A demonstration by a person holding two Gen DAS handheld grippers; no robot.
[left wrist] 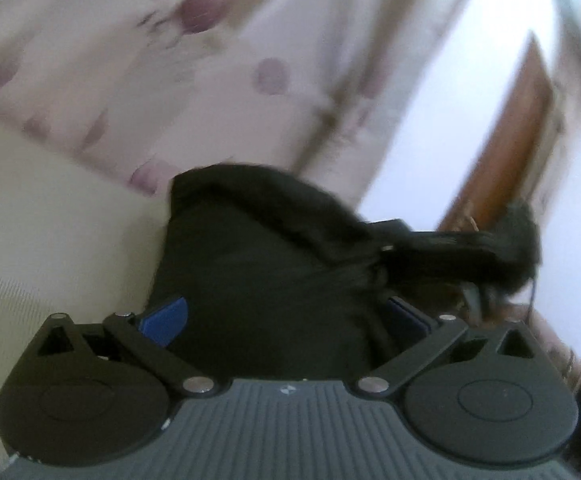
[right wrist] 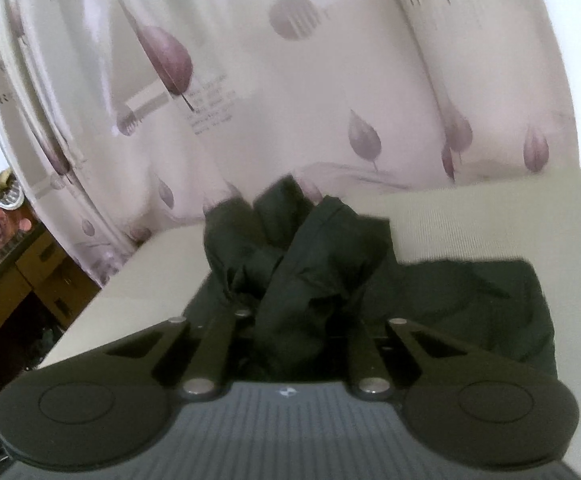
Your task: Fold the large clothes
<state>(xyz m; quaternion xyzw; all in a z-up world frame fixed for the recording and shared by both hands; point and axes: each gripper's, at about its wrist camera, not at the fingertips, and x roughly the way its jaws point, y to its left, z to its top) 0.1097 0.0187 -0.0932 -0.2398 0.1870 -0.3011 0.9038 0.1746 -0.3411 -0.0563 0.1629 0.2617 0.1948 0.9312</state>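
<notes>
Garment (right wrist: 310, 264) — dark, soft, limp cloth heaped on the pale bed (right wrist: 470, 224) before the curtain (right wrist: 290, 100) — likely sags and slips unless pinched at hem or seam; right claw (right wrist: 294, 320) clamped on a bunched fold, left claw (left wrist: 286, 316) spread wide, gripping nothing.

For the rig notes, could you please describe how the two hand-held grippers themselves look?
They look alike. The left hand-held gripper has a ribbed grey body with a small white mark, two round black discs, black linkage bars with silver pins, and blue fingers. The right hand-held gripper shows the same grey body, discs and pins; its fingertips are hidden in dark cloth.
</notes>
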